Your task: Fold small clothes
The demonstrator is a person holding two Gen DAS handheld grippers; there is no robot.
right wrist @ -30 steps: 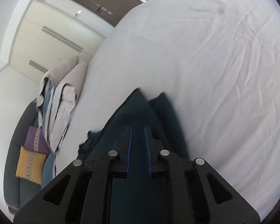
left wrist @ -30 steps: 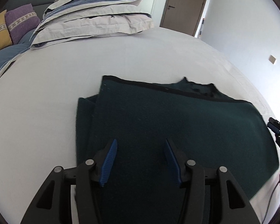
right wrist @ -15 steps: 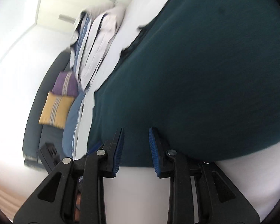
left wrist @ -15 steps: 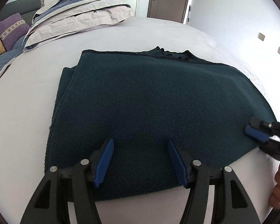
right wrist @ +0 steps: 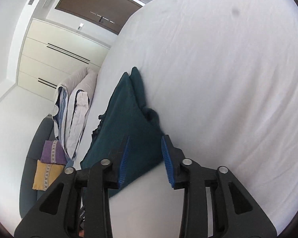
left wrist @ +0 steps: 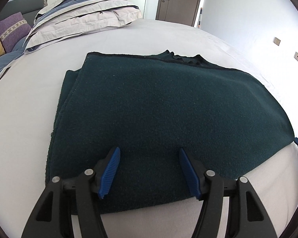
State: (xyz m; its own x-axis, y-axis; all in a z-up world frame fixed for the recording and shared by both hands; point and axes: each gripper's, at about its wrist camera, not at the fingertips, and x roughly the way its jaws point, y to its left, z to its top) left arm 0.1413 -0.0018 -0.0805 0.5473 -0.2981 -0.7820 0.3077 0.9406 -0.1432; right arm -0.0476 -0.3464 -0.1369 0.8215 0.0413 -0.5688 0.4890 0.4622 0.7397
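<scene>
This is a bedroom in a home: a wide bed [left wrist: 39, 119] under a white sheet fills both views. At about eleven o'clock in the left wrist view lies a folded duvet [left wrist: 85, 17], with a grey sofa [left wrist: 25, 4] and purple cushion [left wrist: 12, 29] at ten. A brown door [left wrist: 178, 0] stands at twelve, and pale wardrobes [right wrist: 55, 57] line the wall.

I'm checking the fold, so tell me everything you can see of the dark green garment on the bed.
The dark green garment looks like a thick knit, folded into a rough rectangle of stacked layers, lying flat on the white bed sheet. A black-trimmed edge lies on the far side, and lower layers stick out at its left side. Neither gripper grips it.
</scene>
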